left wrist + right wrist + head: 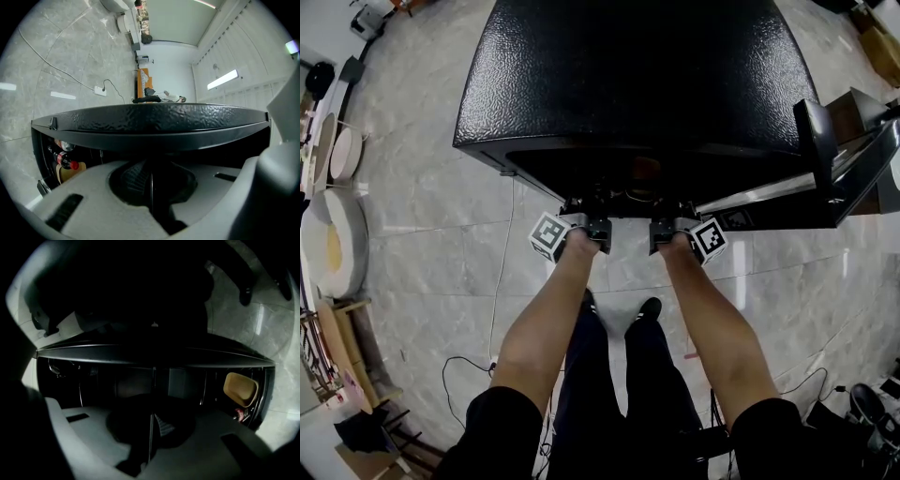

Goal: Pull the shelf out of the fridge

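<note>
- Both forearms reach level to the front edge of the fridge (628, 84); left gripper (589, 217) and right gripper (670, 220) narrowly pinch the thin shelf (151, 190).
- Door (825, 173) hangs open at its right corner.

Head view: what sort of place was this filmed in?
Probably a workroom or lab, not a home kitchen: a small black fridge stands alone on a polished tiled floor, with loose cables trailing across it.
</note>
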A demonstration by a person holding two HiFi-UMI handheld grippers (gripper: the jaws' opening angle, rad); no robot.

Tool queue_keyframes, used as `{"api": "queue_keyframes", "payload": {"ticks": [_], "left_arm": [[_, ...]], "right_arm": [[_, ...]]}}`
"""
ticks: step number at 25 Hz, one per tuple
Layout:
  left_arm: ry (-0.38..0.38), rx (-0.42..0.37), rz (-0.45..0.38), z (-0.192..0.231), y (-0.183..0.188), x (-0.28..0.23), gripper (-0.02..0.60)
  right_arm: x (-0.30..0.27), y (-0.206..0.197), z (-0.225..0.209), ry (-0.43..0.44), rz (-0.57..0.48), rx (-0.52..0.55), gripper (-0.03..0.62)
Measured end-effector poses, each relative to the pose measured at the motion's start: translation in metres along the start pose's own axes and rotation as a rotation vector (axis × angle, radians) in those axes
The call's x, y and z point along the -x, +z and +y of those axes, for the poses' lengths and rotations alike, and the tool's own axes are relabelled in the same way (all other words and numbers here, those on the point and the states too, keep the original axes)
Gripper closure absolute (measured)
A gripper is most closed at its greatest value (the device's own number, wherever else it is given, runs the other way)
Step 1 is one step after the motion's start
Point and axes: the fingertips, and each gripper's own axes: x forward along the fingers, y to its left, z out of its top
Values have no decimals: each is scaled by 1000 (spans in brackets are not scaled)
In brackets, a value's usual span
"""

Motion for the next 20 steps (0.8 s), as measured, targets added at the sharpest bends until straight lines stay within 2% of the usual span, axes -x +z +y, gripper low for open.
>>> {"api": "queue_keyframes", "payload": {"ticks": [5,20], "left_arm": [[-5,5,20,1,-4,8,545],[8,13,8,2,-10,32,545]], "right_arm": [[9,1,-2,-7,3,3,556],[31,-2,-5,-9,0,-14,556]]}}
